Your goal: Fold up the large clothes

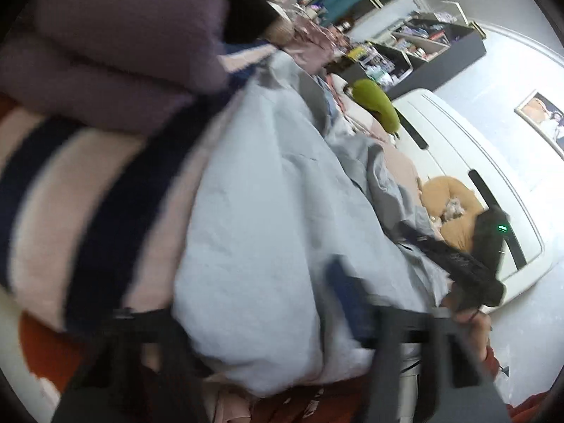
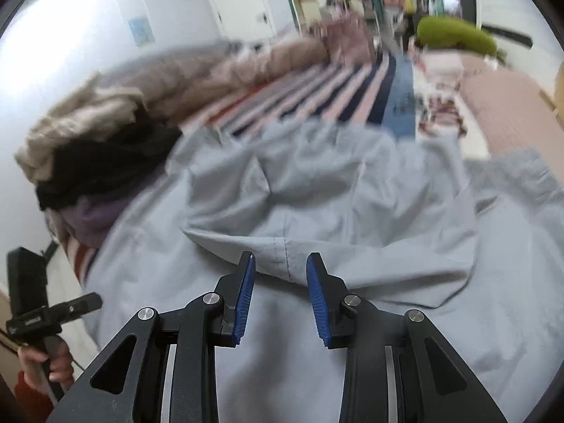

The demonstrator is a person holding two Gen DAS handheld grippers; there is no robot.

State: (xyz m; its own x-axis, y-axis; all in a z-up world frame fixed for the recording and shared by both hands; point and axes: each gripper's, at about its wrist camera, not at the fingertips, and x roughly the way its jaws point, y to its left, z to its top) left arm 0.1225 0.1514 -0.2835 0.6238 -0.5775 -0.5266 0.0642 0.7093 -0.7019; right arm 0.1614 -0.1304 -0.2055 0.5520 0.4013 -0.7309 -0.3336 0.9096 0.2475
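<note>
A large pale grey-blue garment (image 2: 317,190) lies spread and creased over the bed. My right gripper (image 2: 280,264) is open just above a stitched fold edge of it, with blue pads (image 2: 243,296) either side of the seam, holding nothing. In the left wrist view the same garment (image 1: 253,211) bulges between the blurred fingers of my left gripper (image 1: 253,317); the jaws look wide apart, and one blue pad (image 1: 349,299) shows at the cloth. The other gripper and the hand that holds it show at the right of the left wrist view (image 1: 472,268) and at the lower left of the right wrist view (image 2: 31,310).
A stack of folded clothes, beige, black and purple (image 2: 88,162), sits at the left on a pink-and-navy striped blanket (image 2: 317,88). A purple folded item (image 1: 116,53) is close to the left camera. A green cushion (image 2: 454,35), a tan cushion (image 1: 451,204) and a white headboard (image 1: 469,162) lie beyond.
</note>
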